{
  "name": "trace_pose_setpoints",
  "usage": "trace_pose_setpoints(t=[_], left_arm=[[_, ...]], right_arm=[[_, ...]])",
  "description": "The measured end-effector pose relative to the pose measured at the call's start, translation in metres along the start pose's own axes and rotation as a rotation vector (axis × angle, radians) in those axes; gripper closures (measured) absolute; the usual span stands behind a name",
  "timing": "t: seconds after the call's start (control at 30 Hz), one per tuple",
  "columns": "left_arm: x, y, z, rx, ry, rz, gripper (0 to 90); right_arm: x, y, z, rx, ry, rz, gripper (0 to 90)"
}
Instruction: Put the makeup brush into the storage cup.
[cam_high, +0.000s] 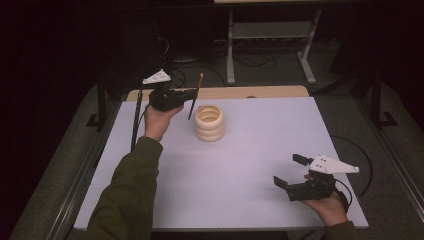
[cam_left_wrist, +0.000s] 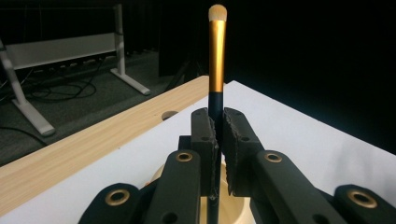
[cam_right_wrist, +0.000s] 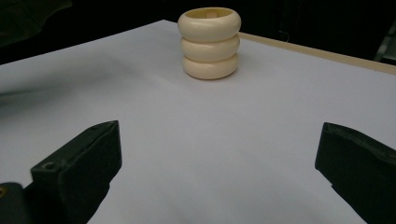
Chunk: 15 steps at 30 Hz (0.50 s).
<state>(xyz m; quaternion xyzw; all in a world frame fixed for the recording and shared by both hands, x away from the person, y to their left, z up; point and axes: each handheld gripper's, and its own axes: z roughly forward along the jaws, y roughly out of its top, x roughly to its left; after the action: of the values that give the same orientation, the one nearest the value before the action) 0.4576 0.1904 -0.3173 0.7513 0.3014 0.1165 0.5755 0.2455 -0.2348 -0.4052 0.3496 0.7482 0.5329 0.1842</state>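
My left gripper (cam_high: 192, 93) is shut on a makeup brush (cam_high: 195, 97), held upright just left of a cream holder (cam_high: 209, 122) shaped like three stacked rings. In the left gripper view the brush (cam_left_wrist: 216, 60) rises between the jaws, with a gold ferrule, a tan tip and a dark handle; the cream holder (cam_left_wrist: 233, 212) lies right below it. My right gripper (cam_high: 287, 171) stands open near the table's front right corner, nothing between its jaws. In the right gripper view the holder (cam_right_wrist: 209, 42) stands far ahead with its mouth open upward.
The white table top (cam_high: 250, 150) has a wooden strip (cam_high: 225, 92) along its far edge. A grey metal stand (cam_high: 270, 35) and cables lie on the floor beyond. Dark surroundings border both sides.
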Motion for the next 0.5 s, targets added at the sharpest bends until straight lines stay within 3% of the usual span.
trace_pose_setpoints(t=[0.5], left_arm=[[-0.001,0.004,0.021,-0.028,-0.02,0.008,83.6]], right_arm=[[-0.001,0.0,-0.001,-0.003,0.003,0.003,0.0]])
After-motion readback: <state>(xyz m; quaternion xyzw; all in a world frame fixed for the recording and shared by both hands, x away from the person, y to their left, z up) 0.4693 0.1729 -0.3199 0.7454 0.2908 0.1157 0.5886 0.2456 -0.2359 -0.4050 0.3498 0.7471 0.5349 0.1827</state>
